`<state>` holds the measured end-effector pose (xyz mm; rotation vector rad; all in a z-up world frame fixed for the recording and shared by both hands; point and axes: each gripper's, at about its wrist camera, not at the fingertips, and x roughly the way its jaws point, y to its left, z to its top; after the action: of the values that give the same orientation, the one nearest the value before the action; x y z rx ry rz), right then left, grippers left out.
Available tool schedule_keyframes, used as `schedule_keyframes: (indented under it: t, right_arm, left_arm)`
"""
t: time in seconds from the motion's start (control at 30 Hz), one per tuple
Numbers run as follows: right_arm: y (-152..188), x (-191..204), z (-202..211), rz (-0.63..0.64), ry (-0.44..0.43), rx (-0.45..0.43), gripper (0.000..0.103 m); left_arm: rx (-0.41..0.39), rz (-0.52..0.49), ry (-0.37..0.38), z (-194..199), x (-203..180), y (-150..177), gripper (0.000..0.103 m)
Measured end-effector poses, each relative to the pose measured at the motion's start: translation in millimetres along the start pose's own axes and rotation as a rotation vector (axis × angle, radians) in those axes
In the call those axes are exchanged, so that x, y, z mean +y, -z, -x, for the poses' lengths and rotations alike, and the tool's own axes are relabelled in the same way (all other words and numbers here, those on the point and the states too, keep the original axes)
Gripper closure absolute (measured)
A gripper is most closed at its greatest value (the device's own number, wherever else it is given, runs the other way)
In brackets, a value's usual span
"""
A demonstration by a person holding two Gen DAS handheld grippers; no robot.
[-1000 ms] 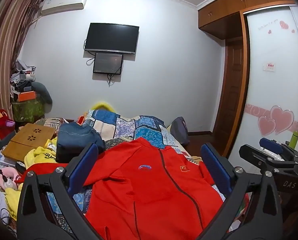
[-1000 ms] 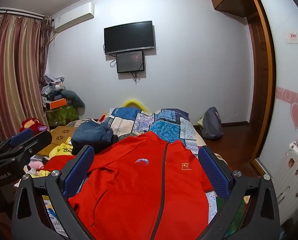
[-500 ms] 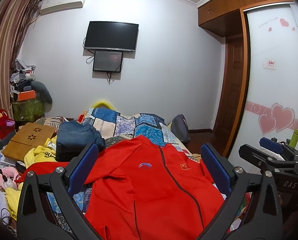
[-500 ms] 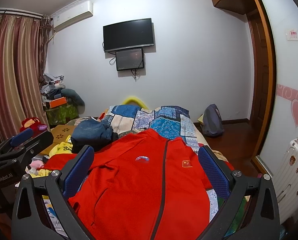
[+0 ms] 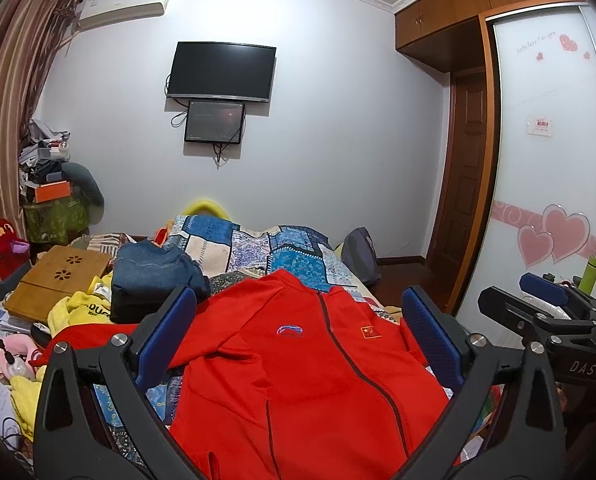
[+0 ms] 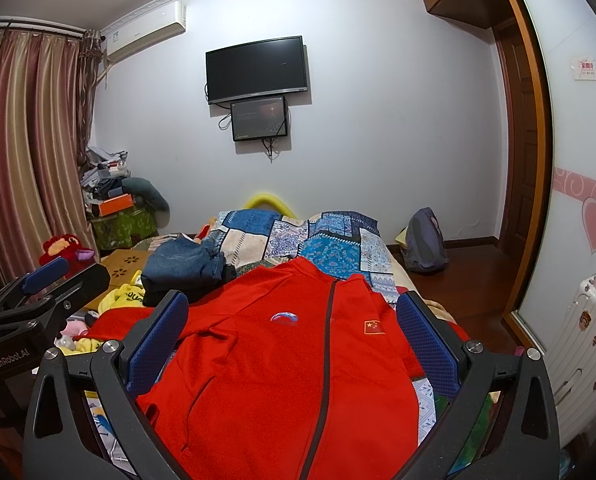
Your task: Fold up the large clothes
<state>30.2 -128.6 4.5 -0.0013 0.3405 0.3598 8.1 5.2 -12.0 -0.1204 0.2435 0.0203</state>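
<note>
Left wrist view: I have the left gripper (image 5: 298, 332) with jaws spread wide, holding nothing, above the red zip-front fleece jacket (image 5: 298, 380), which lies front-up and flat on the blue patchwork quilt (image 5: 257, 244) of the bed. My right gripper (image 6: 291, 330) is likewise spread and empty over it. A folded pair of blue jeans (image 6: 181, 260) sits beside the jacket's shoulder.

Black television (image 5: 221, 71) on white wall, small screen (image 5: 214, 121) just below | air conditioner (image 5: 123, 5) upper left | striped curtain (image 6: 25, 152) at left | patchwork quilt (image 5: 257, 248) on bed | folded jeans (image 5: 149, 276) beside wooden tray (image 5: 61, 284) | red plush toy (image 6: 63, 246) | backpack (image 6: 424, 240) on floor.
</note>
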Motion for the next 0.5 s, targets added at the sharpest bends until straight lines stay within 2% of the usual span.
schedule_keyframes:
  t: [0.5]
  right_arm:
    - [0.7, -4.0, -0.3, -0.007, 0.001, 0.003, 0.000]
  left_arm:
    - [0.009, 0.001, -0.002, -3.1, -3.0, -1.1, 0.000]
